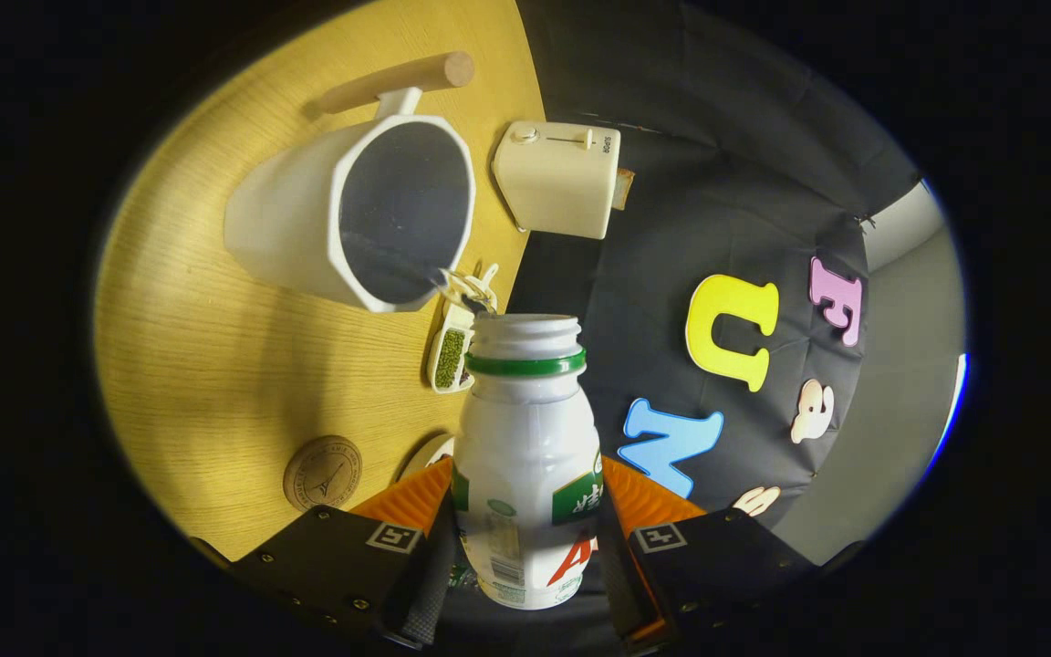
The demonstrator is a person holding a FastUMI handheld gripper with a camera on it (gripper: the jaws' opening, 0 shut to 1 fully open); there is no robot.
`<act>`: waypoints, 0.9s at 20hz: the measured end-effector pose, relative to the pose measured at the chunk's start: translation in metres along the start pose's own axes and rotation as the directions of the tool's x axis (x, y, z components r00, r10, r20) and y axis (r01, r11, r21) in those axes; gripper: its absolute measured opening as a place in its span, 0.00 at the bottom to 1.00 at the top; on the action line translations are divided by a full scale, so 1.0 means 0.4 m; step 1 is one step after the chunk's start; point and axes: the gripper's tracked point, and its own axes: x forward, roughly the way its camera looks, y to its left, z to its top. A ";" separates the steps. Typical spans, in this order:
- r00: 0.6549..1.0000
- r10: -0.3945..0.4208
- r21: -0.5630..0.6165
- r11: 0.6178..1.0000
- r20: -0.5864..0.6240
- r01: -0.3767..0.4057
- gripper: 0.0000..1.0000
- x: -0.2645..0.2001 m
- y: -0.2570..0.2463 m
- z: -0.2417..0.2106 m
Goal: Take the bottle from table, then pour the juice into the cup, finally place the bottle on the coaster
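Observation:
My gripper (525,497) is shut on a white plastic bottle (525,456) with a green neck ring and no cap. Both fingers press on its sides. The whole view is rolled, so the bottle is tipped over toward the white cup (352,214), a big angular mug with a wooden handle. A thin clear stream of liquid (463,286) runs from the bottle's mouth over the cup's rim into its grey inside. The round brown coaster (323,472) lies on the wooden table (206,365), just off the left finger.
A cream-coloured toaster-like box (557,178) stands on the table beyond the cup. A small white dish of green beans (450,358) lies beside the bottle's neck, below the cup. The table's edge runs past the toaster, with the booth's cloth wall behind.

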 end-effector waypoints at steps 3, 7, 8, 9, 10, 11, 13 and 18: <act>1.000 -0.005 -0.017 1.000 -0.001 0.005 0.69 -0.001 -0.011 0.000; 1.000 -0.013 -0.037 0.999 -0.002 0.013 0.69 -0.005 -0.027 0.002; 1.000 -0.016 -0.040 0.999 0.000 0.016 0.70 -0.009 -0.031 0.002; 1.000 -0.016 -0.044 0.999 -0.001 0.016 0.70 -0.008 -0.032 0.002; 1.000 -0.017 -0.048 0.999 -0.001 0.017 0.69 -0.011 -0.034 0.002; 1.000 -0.017 -0.054 0.998 -0.001 0.017 0.69 -0.009 -0.036 0.002; 1.000 -0.017 -0.071 0.997 -0.004 0.017 0.69 -0.009 -0.038 -0.001; 1.000 -0.017 -0.089 0.996 -0.007 0.016 0.69 -0.009 -0.042 0.001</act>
